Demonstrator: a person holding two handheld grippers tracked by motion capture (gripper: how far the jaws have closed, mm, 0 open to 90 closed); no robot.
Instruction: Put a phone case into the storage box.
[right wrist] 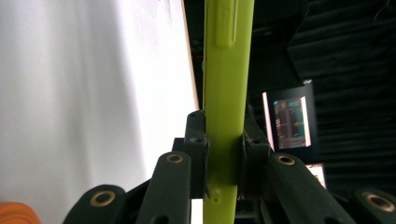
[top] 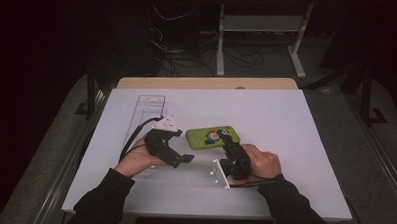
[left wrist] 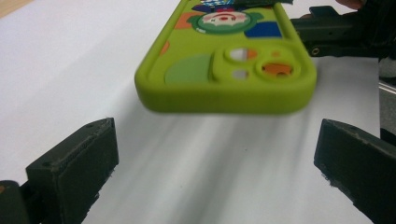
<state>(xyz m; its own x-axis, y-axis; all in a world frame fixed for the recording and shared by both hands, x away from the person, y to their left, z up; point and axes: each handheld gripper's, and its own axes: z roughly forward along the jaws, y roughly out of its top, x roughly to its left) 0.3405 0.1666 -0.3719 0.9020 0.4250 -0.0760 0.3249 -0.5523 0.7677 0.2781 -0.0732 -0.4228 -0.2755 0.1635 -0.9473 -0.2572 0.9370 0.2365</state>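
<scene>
Phone case (right wrist: 226,93) — far end cropped

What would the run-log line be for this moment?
right gripper: shut on case edge | left gripper: open, clear of case | case: off white table | clear tray: far left

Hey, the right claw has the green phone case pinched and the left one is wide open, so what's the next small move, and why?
Probably ease the left claw forward around the near end of the green rubbery phone case. Its jaws stand wide open just short of that end, while the right claw clamps the case's edge and holds it off the white table.
</scene>
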